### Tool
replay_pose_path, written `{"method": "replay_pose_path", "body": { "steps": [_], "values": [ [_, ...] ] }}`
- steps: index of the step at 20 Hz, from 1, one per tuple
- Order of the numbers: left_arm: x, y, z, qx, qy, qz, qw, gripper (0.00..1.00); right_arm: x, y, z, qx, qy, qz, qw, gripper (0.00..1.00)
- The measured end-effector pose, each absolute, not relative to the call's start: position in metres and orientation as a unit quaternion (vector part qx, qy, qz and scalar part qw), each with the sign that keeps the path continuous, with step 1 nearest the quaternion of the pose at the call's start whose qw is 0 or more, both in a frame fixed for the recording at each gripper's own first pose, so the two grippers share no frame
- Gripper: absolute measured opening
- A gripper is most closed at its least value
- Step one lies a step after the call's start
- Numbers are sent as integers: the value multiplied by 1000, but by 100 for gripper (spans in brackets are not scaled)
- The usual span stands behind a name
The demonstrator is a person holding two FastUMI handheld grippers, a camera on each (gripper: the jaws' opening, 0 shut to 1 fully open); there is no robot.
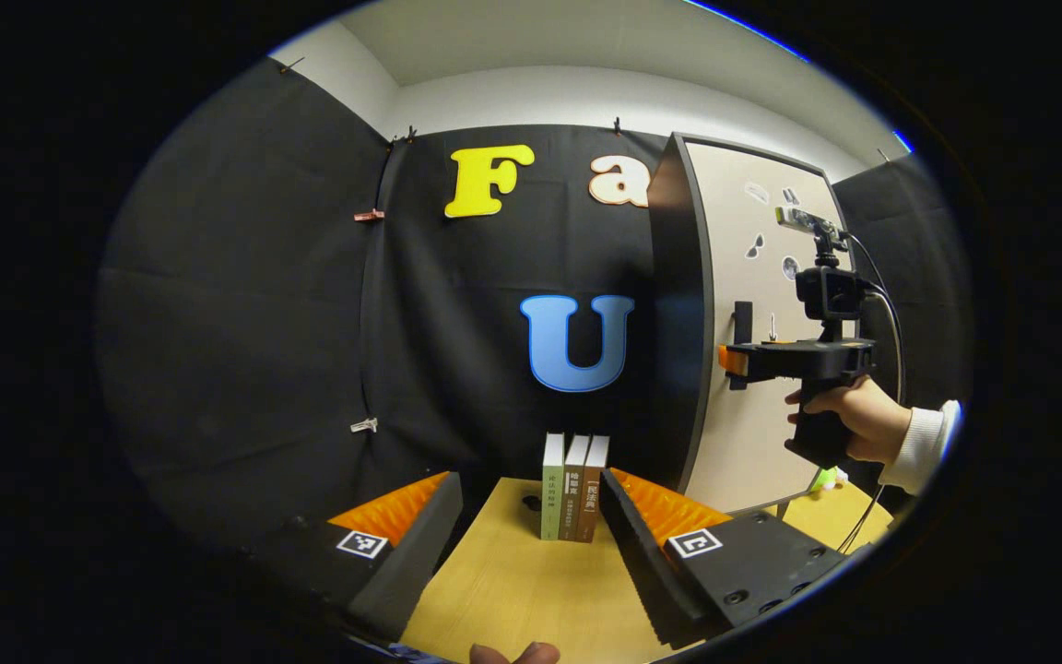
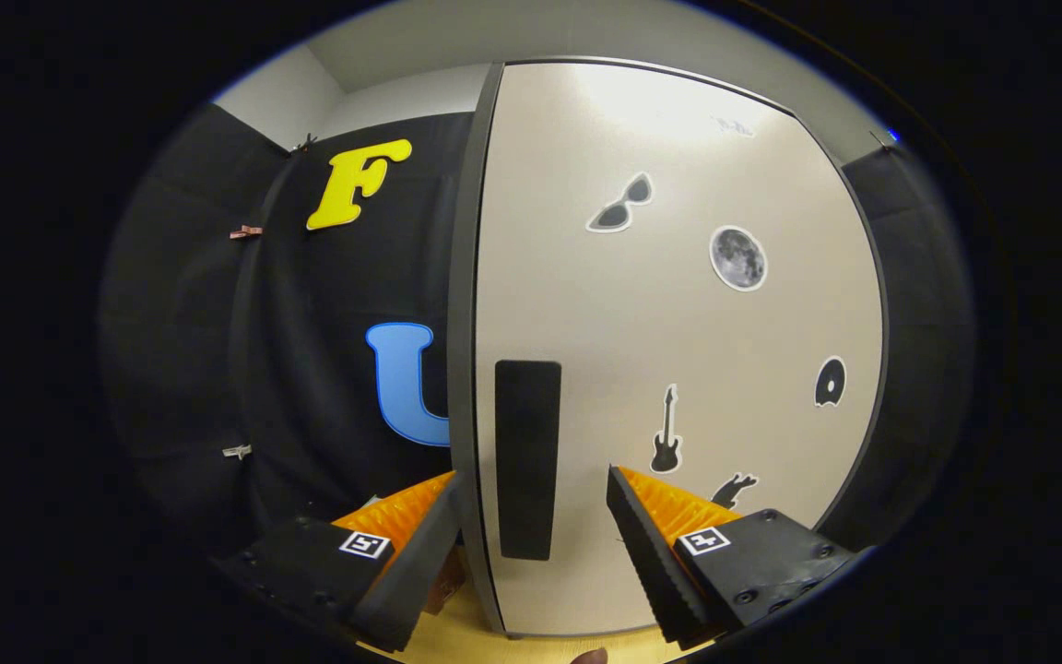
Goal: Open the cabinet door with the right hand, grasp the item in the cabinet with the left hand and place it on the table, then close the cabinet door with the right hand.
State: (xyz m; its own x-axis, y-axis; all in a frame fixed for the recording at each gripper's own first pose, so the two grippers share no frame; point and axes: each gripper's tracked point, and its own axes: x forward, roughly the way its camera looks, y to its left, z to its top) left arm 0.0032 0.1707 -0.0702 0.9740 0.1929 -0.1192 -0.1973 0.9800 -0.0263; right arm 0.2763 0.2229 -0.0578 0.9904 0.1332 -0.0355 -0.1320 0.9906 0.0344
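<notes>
Black cloth wall, white ceiling, wood table.

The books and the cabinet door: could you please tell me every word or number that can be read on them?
Books: spines carry print, too small to read.
Cabinet door: picture stickers, no words.
Left tool and right tool: square coded markers, no words.

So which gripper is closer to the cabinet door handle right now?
Right. The right gripper is open with its fingers either side of the cabinet door handle; the left gripper hangs back over the table.
</notes>
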Motion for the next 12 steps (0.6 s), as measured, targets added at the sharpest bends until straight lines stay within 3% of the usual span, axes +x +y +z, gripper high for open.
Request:
{"method": "replay_pose_path", "body": {
  "steps": [3, 7, 8, 9, 10, 12],
  "values": [
    [4, 172, -69, -26, 57, 103, 993, 95, 292, 223, -65, -4, 25, 43, 999, 92],
    [0, 175, -71, -21, 60, 111, 992, 95, 291, 219, -58, -25, 3, 17, 1000, 77],
    [-2, 175, -71, -20, 61, 112, 992, 94, 292, 222, -59, -19, 5, 22, 1000, 64],
    [-3, 177, -70, -20, 62, 115, 991, 94, 292, 223, -61, -12, 8, 27, 1000, 58],
    [-5, 178, -70, -18, 63, 116, 991, 95, 289, 222, -58, -7, 9, 31, 999, 37],
    [-13, 178, -70, -17, 64, 119, 991, 95, 290, 224, -60, -1, 12, 49, 999, 31]
  ]
}}
